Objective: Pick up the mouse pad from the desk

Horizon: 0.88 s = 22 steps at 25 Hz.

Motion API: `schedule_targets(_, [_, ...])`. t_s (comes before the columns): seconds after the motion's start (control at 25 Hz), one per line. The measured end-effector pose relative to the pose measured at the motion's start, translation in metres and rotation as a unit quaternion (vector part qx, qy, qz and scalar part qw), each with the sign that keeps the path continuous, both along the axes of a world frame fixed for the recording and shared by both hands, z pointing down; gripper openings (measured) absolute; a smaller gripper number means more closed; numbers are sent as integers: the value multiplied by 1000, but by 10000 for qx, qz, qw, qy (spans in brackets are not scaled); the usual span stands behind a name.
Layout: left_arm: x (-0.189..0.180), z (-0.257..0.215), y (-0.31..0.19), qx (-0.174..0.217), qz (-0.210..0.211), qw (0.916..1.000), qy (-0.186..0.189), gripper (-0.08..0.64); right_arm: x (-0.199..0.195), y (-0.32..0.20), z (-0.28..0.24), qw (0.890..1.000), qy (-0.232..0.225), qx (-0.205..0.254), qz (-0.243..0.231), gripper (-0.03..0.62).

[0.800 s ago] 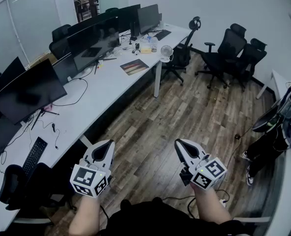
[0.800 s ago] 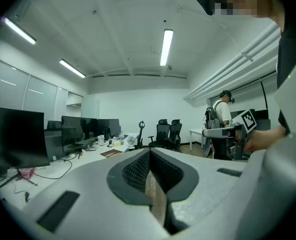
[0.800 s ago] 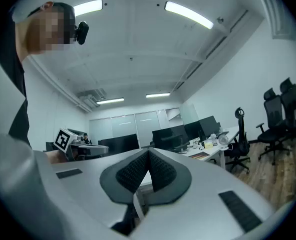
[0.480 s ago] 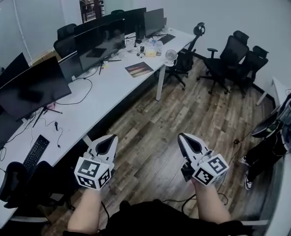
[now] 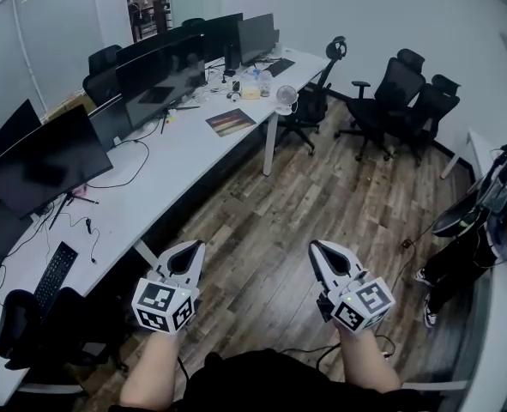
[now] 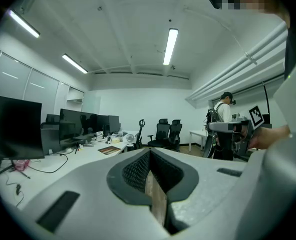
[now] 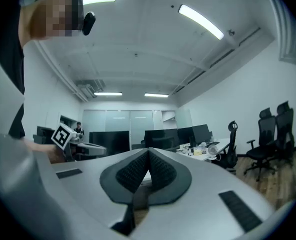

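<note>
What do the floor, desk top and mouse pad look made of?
The floor: wood or wood-look laminate planks, matte; grain and seams show. The desk top: probably smooth white laminate, even colour. The mouse pad: thin printed sheet, likely fabric; too small to confirm.

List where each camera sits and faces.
Head view: on the head, steeply down at desk and floor; forearms, left tongs, right tongs show.
Left gripper view: on left tongs, along shut jaws toward chairs; right tongs at right.
Right gripper view: on right tongs, along shut jaws toward monitors; left tongs at left.
Shared: head and left gripper views show the mouse pad.
</note>
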<state>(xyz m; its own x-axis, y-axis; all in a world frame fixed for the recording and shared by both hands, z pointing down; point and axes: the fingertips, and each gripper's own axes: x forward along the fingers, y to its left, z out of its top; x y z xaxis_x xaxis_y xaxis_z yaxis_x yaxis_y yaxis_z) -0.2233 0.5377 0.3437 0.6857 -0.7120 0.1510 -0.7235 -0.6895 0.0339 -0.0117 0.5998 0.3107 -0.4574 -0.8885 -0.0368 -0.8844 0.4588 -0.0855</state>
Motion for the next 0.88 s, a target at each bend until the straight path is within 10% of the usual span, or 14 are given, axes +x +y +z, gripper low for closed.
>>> schedule_targets(0.88, [89, 26, 8, -374, 52, 9993, 44, 3, 93, 35, 47, 9989, -237, -412, 49, 9])
